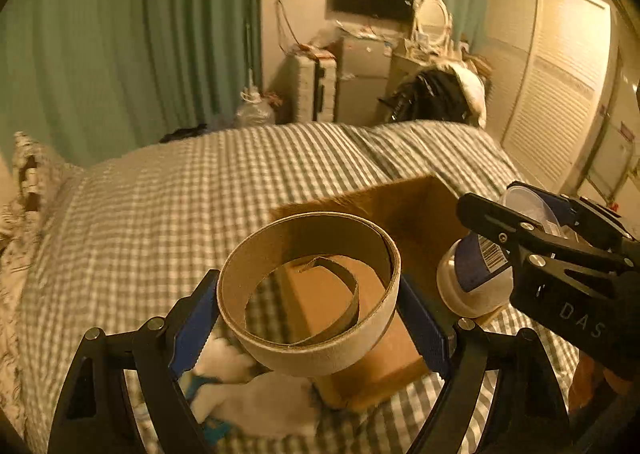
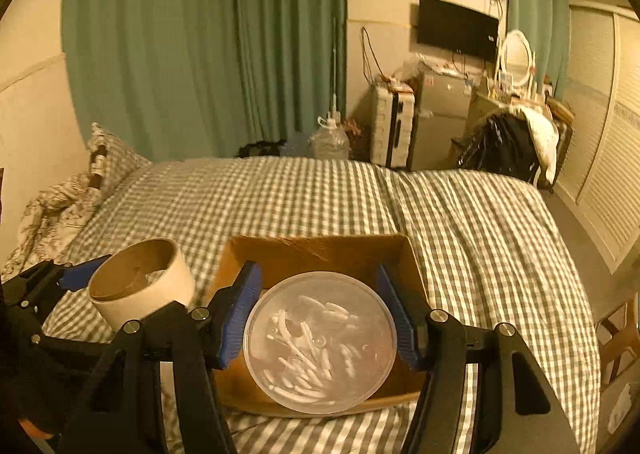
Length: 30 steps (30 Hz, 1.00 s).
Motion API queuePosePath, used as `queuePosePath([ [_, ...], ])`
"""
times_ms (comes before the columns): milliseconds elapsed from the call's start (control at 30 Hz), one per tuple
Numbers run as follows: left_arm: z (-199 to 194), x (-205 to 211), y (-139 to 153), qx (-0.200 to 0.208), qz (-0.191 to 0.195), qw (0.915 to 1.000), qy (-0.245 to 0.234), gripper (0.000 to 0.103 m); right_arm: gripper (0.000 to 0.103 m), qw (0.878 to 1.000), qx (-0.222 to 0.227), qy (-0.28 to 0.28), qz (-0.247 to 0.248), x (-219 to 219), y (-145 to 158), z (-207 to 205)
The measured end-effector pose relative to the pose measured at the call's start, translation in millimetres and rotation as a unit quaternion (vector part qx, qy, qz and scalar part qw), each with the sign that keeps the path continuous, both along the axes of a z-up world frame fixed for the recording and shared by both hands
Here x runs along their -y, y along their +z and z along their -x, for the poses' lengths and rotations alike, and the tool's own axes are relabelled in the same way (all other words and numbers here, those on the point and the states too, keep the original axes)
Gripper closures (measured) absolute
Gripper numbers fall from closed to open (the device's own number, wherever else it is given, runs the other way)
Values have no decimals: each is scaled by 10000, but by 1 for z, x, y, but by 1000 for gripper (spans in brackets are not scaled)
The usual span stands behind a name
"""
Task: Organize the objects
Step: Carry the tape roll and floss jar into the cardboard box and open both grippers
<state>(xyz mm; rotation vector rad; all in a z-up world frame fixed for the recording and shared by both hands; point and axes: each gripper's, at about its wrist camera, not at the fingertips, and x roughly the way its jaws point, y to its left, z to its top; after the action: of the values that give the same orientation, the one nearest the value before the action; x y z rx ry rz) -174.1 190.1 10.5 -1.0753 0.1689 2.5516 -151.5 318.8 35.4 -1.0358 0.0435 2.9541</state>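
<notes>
One bed under grey-and-white checked cover [image 2: 304,198]; one open brown cardboard box [image 2: 320,250] resting on it. Left gripper [image 1: 308,318] clamped on one wide cardboard tape ring [image 1: 308,290]; right gripper [image 2: 320,334] clamped on one clear round lidded tub [image 2: 320,342] of many small white pieces, both above box.

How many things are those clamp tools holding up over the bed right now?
2: a cardboard ring in the left gripper, left of the cardboard box; a round plastic tub in the right gripper, above it.
</notes>
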Motion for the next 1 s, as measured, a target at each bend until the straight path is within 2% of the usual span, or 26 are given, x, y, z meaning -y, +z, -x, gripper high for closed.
queuePosePath([
  [200,15,-16,-25,135,-176,9995,-229,12,43,9992,204,-187,289,-29,-31,15],
  [267,14,-18,-25,22,-72,9998,-175,7,43,9989,233,-258,328,-36,-33,15],
  [300,11,-20,-23,-43,-22,9999,-157,1,37,9989,189,-292,319,-38,-32,13],
  [333,7,-20,-21,-122,27,9998,-156,0,29,9989,118,-345,297,-37,-29,9],
  [400,1,-18,-13,-260,48,9995,-150,0,26,9989,-23,-377,270,-36,-19,1],
  [633,-25,4,28,-461,-62,9989,-17,0,23,9988,-322,-375,26,-18,23,-34],
  [800,-56,36,59,-744,-92,9970,215,0,23,9985,-471,-220,-151,11,51,-66],
  [1000,-83,84,74,-823,-121,9949,565,0,23,9978,-550,148,-342,59,68,-104],
])
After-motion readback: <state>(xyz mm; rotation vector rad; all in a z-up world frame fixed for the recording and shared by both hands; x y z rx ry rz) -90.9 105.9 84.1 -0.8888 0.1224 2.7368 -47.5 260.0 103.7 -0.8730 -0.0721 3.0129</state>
